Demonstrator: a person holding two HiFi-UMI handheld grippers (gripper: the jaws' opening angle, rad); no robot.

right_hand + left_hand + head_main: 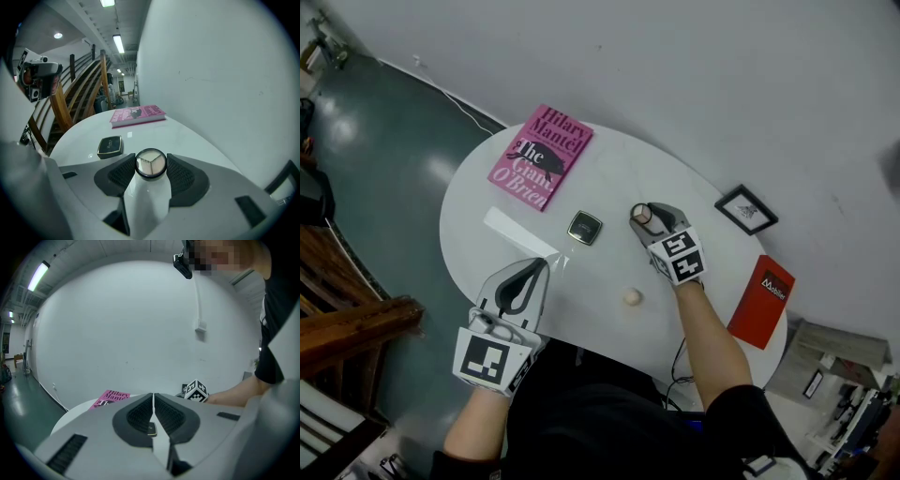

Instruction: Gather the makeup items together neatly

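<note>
Three likely makeup items in view on the round white worktop: a round compact, a dark square compact and a small beige round piece, identity unclear. Right gripper: fingers closed on the rim of the round compact, lid facing the camera; it sits just to the right of the square compact, but contact with the worktop cannot be confirmed. Left gripper: fingers shut, nothing between them, hovering at the near-left edge by a pale flat strip. Step in hand, as judged: carrying the round compact to the square one. Next move calls for setting it flat, close beside the square compact, edges in line, then opening the fingers without nudging either; the beige piece, lying apart nearer the person, would follow. Containers: no tray or box visible. The round compact shows three wedge-shaped pans through its clear lid; the square compact's lid is shut, contents unseen. Pink book lies at the far left, clear of the group.
</note>
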